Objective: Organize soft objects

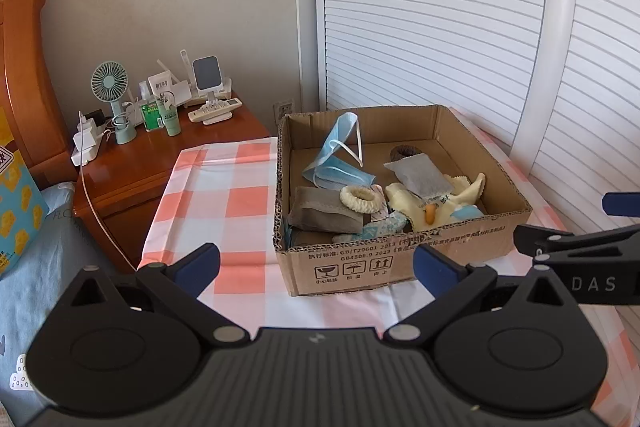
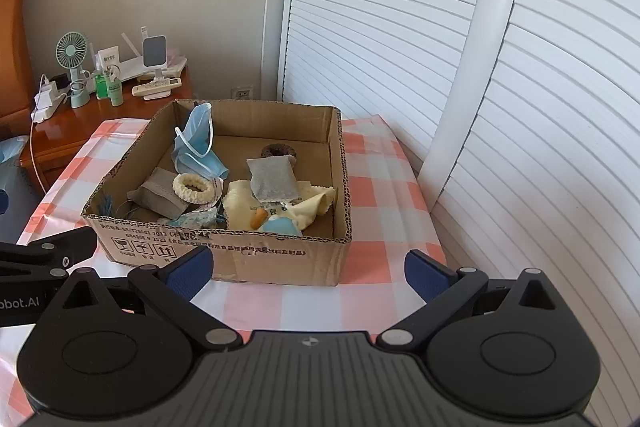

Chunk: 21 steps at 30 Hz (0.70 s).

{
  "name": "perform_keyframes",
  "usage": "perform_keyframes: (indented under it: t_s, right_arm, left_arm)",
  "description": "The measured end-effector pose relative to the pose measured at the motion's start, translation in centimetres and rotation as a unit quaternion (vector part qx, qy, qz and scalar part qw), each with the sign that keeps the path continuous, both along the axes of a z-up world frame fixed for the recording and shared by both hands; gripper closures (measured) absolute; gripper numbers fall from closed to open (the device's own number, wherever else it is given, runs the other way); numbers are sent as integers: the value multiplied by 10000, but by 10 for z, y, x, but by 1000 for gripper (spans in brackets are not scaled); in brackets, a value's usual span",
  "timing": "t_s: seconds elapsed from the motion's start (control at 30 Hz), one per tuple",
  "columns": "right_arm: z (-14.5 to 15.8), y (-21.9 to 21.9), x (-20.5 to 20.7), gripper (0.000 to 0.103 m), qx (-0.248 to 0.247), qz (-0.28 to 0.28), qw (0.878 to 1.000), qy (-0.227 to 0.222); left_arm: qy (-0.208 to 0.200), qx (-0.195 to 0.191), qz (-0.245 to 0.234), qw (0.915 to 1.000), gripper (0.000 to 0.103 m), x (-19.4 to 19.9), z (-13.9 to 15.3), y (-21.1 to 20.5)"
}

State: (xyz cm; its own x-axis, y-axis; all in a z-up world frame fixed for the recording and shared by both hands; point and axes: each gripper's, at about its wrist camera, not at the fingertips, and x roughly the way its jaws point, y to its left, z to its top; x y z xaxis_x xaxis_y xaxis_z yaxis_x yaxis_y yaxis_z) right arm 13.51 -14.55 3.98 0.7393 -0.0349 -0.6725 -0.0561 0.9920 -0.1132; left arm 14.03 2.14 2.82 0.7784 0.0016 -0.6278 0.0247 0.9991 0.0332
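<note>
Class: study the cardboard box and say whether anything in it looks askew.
Yes: the blue face mask slumps up against the cardboard box's back-left wall, one ear loop dangling, while the other soft items lie flat.

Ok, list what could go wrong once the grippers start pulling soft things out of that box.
1. The cream scrunchie lies on the grey pouch, so a grab may lift both.
2. The blue face mask leans on the cardboard box wall with loose ear loops that could snag a finger.
3. Both the left gripper and the right gripper are open at the near wall, close together; reaching in together, they may collide.
</note>
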Motion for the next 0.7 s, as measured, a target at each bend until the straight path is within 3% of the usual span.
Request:
perform_keyframes:
  t_s: [0.7]
  right_arm:
    - [0,0,-3,0,0,-8,10000,-27]
  left_arm:
    - [6,2,-5,10000,1,-1,-1,0]
